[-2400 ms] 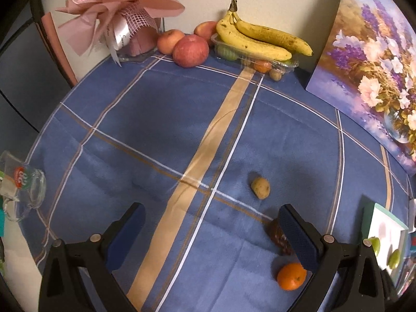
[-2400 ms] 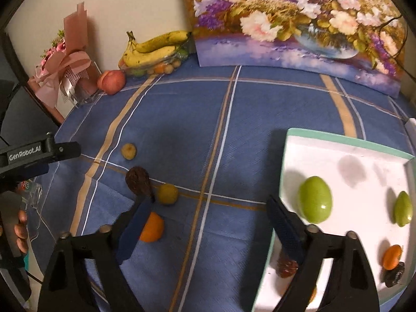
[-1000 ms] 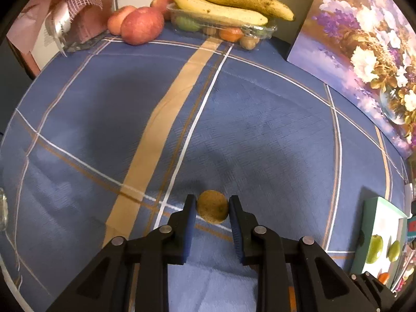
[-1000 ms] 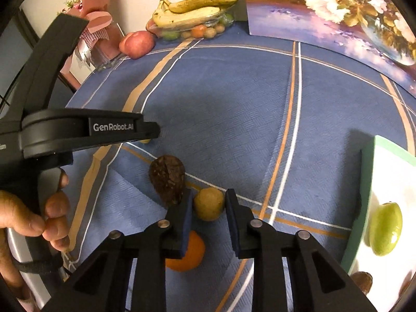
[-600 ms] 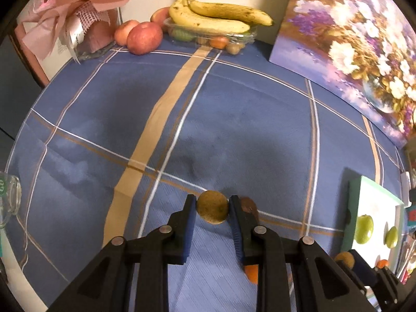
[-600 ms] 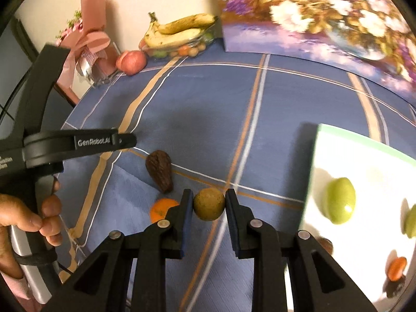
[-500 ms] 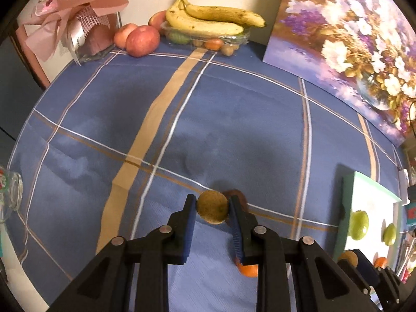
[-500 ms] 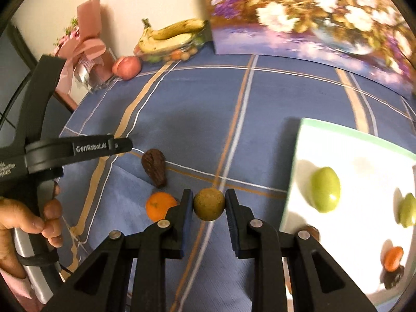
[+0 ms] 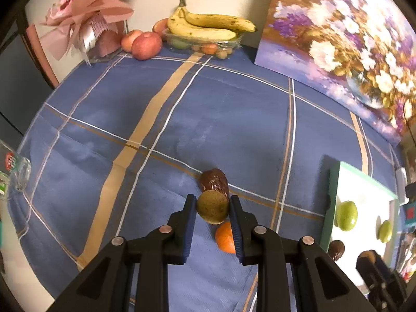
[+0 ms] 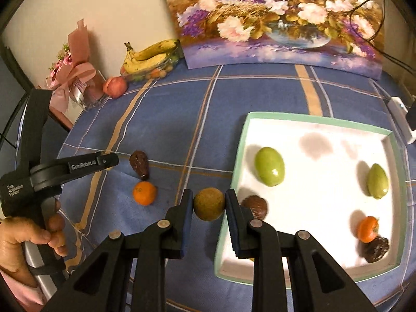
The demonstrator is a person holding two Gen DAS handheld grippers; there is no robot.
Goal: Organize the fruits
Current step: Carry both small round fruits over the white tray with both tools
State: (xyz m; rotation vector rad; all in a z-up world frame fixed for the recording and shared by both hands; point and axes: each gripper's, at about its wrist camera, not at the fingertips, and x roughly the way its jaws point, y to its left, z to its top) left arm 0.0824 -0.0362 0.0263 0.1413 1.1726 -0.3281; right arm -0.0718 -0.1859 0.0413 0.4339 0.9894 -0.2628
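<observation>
The left tongs squeeze a round brown fruit tight between their blue pads, with a dark wrinkly fruit just past the tips and an orange lying under the right pad. The right tongs pinch another round brown fruit the same way. The white tray lies just to their right with green fruits in it, and the orange and the dark fruit lie off to their left.
</observation>
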